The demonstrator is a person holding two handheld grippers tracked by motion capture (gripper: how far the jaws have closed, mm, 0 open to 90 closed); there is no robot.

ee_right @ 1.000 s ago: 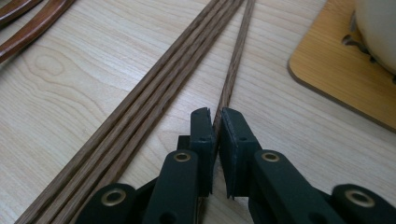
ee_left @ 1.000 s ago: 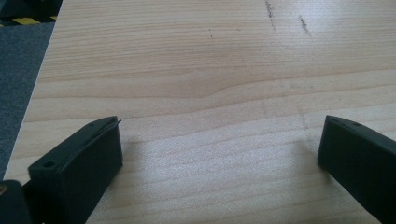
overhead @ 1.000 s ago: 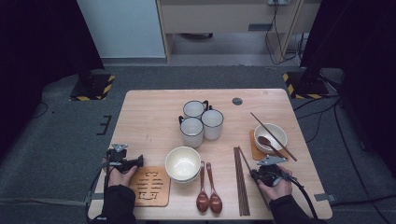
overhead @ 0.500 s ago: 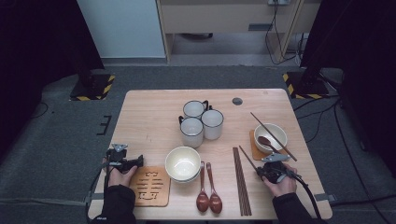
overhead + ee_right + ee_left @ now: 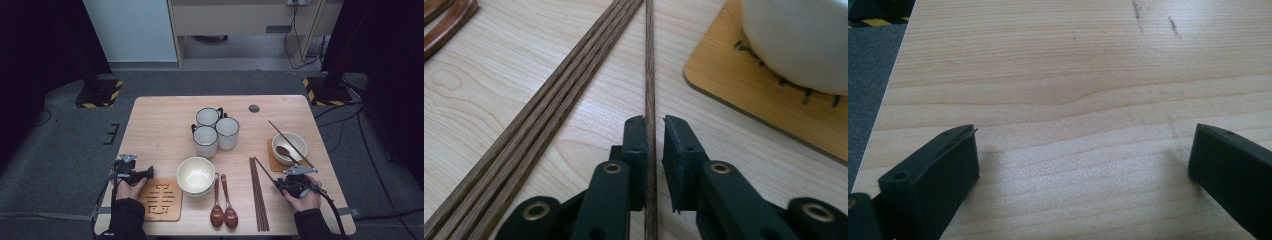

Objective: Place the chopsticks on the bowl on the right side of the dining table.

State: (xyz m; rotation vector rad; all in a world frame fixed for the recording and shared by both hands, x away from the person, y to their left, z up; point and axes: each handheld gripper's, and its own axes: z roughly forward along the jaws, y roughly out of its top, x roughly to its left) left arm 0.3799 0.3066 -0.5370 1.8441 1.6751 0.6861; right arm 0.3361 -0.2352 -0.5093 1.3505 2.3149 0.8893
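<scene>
We had the right claw (image 5: 654, 131) low over the worktop (image 5: 160, 125), near its front right corner. A single chopstick (image 5: 649, 75) ran straight between its jaws; they had just been opening, and a thin gap showed on the right of the stick, so the pads no longer pressed on it. The chopstick lay on the wood, just right of the bundle of chopsticks (image 5: 554, 95) and left of the wooden coaster (image 5: 744, 90) that carried a white bowl (image 5: 804, 40).

In the high view the same chopstick (image 5: 265, 171) slanted up and left from the right claw (image 5: 278, 184). Our left claw (image 5: 1083, 165) stood wide over bare wood at the worktop's left edge, holding nothing; from above it (image 5: 149, 173) sat just above the carved trivet (image 5: 161, 200).
</scene>
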